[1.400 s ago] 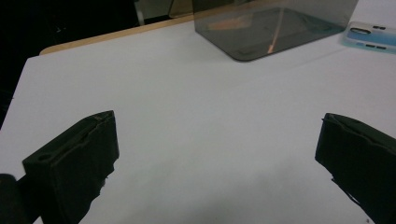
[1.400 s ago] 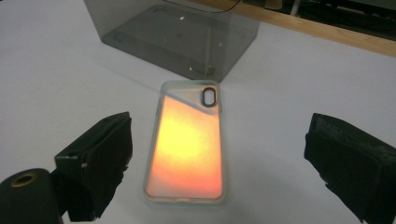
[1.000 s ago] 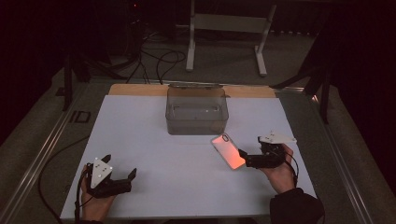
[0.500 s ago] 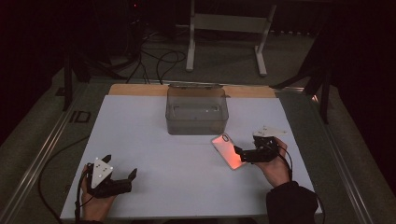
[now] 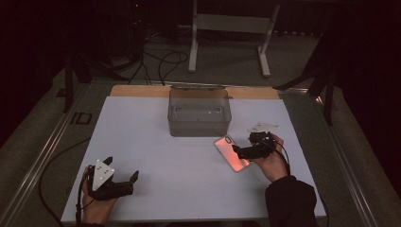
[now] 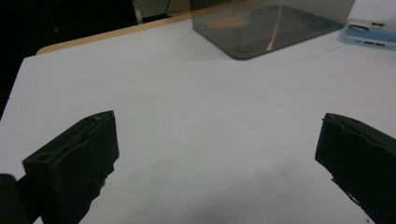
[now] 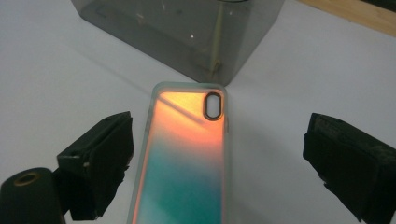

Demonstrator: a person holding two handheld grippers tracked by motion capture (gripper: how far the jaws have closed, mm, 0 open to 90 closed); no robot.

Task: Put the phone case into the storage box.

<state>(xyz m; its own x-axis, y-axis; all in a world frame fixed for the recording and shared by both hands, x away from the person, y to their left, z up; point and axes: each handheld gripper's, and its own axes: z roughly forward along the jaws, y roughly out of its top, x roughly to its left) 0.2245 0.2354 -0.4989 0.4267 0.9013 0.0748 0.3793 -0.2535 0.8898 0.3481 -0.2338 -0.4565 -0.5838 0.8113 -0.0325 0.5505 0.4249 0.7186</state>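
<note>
Squarely between right gripper [image 7: 219, 163] jaws: phone case [image 7: 184, 158].

The high camera is fixed above my side and looks forward and down on the whole table [image 5: 142, 142]. The camera on my left gripper [image 6: 217, 158] looks low across the white surface toward the grey box [image 6: 271, 28]. The camera on my right gripper [image 7: 219, 163] sits very near the phone case [image 7: 184, 158]. All three views share the box and the case.

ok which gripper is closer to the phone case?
Right. The right gripper has its open jaws on either side of the phone case; the left gripper rests far off at the table's near left corner.
</note>
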